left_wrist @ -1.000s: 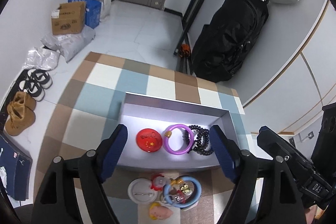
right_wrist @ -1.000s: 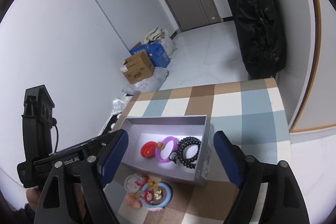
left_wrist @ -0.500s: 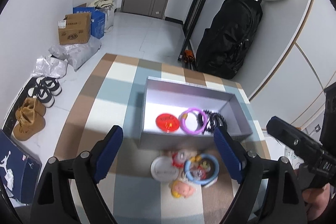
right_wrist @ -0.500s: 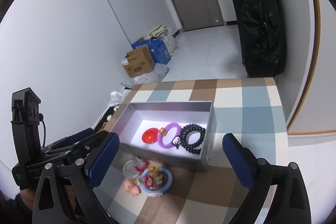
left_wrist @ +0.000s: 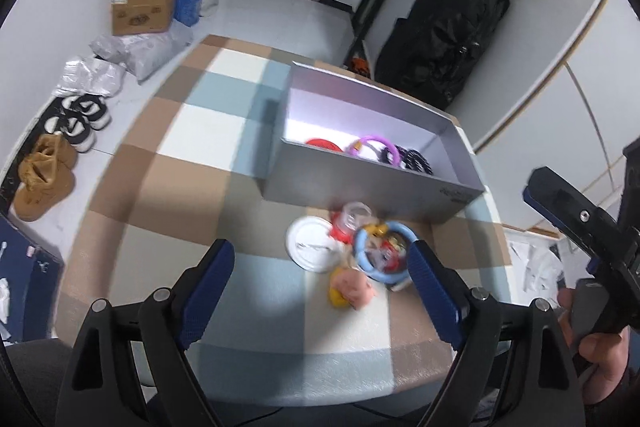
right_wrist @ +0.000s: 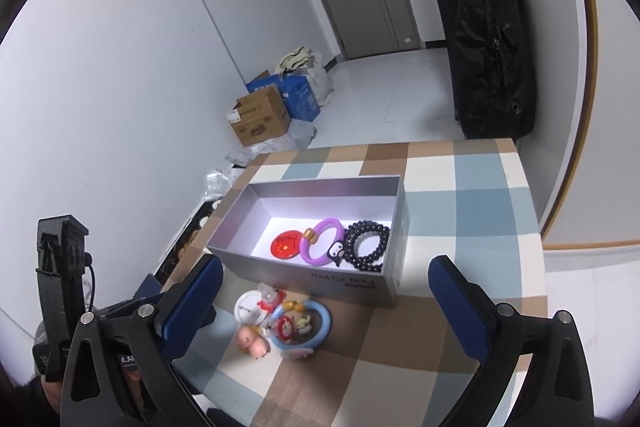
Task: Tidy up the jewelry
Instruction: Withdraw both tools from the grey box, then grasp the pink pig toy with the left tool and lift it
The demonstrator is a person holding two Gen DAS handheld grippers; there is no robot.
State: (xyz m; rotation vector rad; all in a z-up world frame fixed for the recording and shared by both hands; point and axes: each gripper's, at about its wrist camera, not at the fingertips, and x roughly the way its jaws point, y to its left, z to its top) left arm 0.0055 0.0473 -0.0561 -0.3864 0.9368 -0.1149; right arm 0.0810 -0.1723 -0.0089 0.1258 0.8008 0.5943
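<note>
**A:** What does the left wrist view show?

**B:** The left gripper (left_wrist: 320,291) hangs above the near edge of the checked bench (left_wrist: 168,163), its blue fingers (left_wrist: 208,291) spread wide with nothing between them. Beyond them sits the grey box (left_wrist: 360,183), and inside it a red badge (left_wrist: 324,143), a purple bracelet (left_wrist: 374,149) and a black bead bracelet (left_wrist: 414,159) lie in a row. The picture is blurred here, so the small things are hard to make out.

**A:** And outside the box?

**B:** Just in front of its near wall lies a loose cluster: a white round badge (left_wrist: 314,245), a blue ring (left_wrist: 384,255) with little charms in it, and a pink pig figure (left_wrist: 354,291). At the right edge the other tool shows, held in a hand (left_wrist: 600,351).

**A:** Now the right wrist view.

**B:** The right gripper (right_wrist: 324,303) is also spread apart and empty, over the near part of the bench (right_wrist: 460,195). The box (right_wrist: 348,283) is sharper here: red badge (right_wrist: 286,243) on the left, purple bracelet (right_wrist: 322,241) touching it, with a small black penguin-like charm, then the black bead bracelet (right_wrist: 367,245) against the right wall. The white badge (right_wrist: 250,305), blue ring (right_wrist: 312,327) and pig (right_wrist: 254,341) lie on the bench just before the box. The left gripper's body (right_wrist: 64,287) stands at the lower left.
</note>
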